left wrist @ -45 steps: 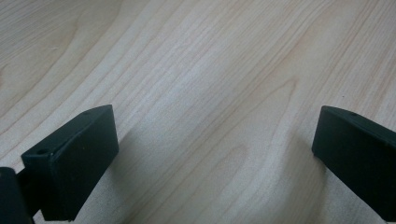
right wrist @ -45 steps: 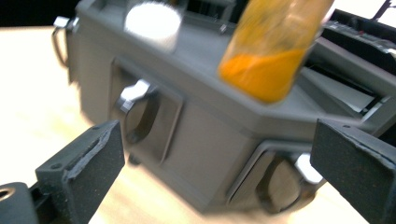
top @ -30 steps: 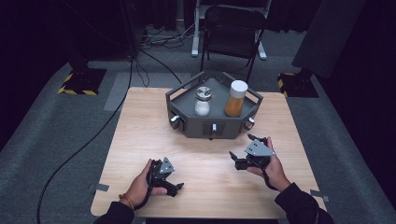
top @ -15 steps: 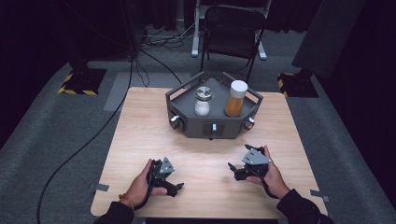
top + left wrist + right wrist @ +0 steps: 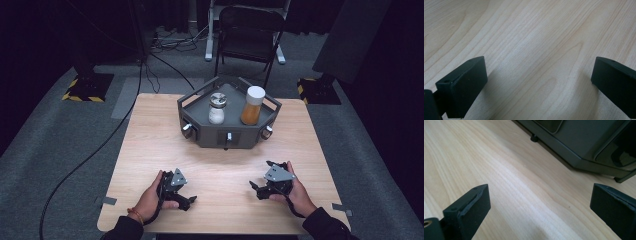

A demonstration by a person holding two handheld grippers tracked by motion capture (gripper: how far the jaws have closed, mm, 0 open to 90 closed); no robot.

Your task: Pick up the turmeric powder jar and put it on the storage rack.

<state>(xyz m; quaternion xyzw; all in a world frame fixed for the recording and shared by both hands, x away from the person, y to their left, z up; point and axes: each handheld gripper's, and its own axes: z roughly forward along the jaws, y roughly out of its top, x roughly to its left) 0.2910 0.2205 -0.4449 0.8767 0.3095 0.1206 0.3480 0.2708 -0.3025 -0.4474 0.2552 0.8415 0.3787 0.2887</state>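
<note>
A dark grey six-sided tray with knobs on its front stands at the back middle of the wooden table. Inside it are a clear jar with a metal lid and an amber jar with a white lid. My left gripper rests low on the table near the front left, open, with bare wood between its jaws. My right gripper lies near the front right, open and holding nothing. In the right gripper view the tray's lower wall lies ahead of the jaws.
A black folding chair stands behind the table. A cable runs across the grey carpet on the left. Yellow-black striped stand bases sit at both back corners. Tape tabs mark the table's front corners.
My right gripper has come toward the front edge and lower to the table. The left gripper has stayed where it was.
</note>
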